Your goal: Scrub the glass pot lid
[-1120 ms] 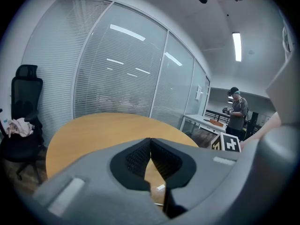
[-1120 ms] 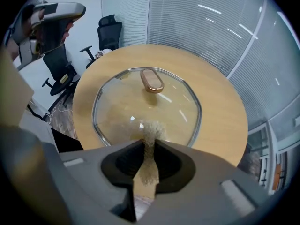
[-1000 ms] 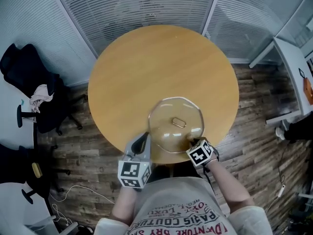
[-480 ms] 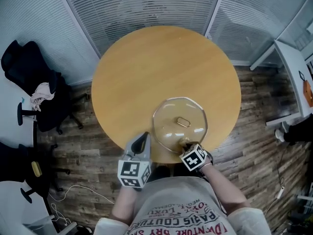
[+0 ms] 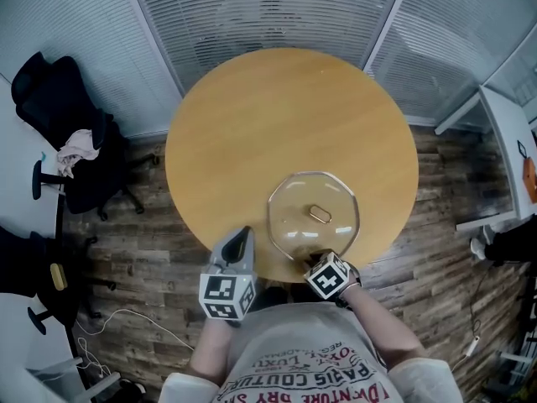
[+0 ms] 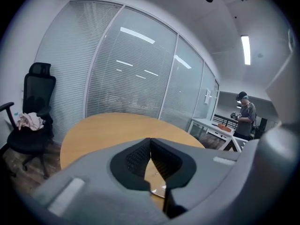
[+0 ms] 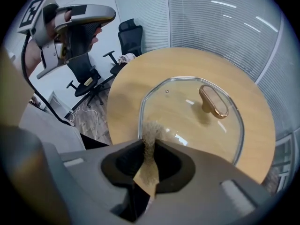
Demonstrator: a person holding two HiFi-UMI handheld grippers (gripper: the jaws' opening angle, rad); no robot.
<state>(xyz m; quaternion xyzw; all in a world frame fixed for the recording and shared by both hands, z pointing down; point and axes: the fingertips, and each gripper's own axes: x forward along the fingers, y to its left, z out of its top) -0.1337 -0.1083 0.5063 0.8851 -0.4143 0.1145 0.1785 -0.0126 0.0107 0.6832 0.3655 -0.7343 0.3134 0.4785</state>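
Wood-plank flooring surrounds one round wooden table (image 5: 285, 116) in the head view. One glass pot lid (image 5: 294, 200) lies flat on it, handle (image 5: 319, 215) up, close to the near edge on the right. The left gripper (image 5: 242, 235) hovers over that edge, just beside the lid and apart from it. The right gripper (image 5: 319, 259) is at the lid's near rim.

Left gripper view: the jaws are pressed together with nothing between them. Only a sliver of the lid's rim shows below them. One person (image 6: 243, 121) stands far off in the background.

Right gripper view: the jaws are clamped on one tan scrub pad (image 7: 149, 149), whose fuzzy tip reaches the near rim of the lid. Two office chairs show behind the table, one (image 7: 131, 36) carrying a cloth.

Hazards, as we judge them:
- Nothing restrains the lid. We expect a scrubbing stroke to slide or spin it, and a stroke towards us could carry it over the nearby table edge.
- The pad is held by a narrow strip. Hard downward pressure could fold it or pull it out of the jaws.
- If the pad gives way, a hard jaw could strike the glass.

Count: one table, one lid, one handle, one pad, two grippers, two chairs, one bystander.
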